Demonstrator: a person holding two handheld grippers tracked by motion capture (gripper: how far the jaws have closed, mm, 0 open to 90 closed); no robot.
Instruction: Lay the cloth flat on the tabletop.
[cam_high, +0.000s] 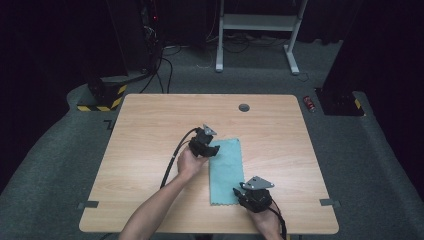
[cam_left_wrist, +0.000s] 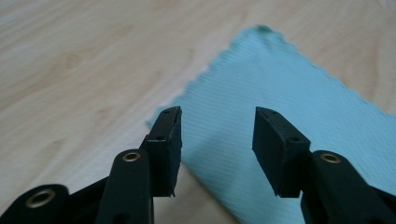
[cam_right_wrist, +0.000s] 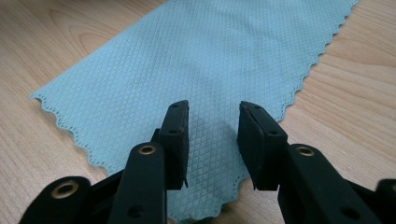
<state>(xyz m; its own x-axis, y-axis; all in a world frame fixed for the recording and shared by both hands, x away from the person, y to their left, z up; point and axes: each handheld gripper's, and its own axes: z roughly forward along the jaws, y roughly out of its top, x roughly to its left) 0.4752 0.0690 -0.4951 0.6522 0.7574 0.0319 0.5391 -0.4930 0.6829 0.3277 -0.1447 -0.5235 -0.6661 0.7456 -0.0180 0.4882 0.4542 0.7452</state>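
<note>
The cloth is a thin teal woven fabric, matt, with a fine diamond-grid texture and a scalloped, pinked edge. Under the cloth, the table is light wood-grain, smooth with a faint satin sheen. At the cloth's near end, the right gripper has matt black plastic arms, brass-coloured rivets and dull rubbery pads. At its far corner, the left gripper looks the same.
</note>
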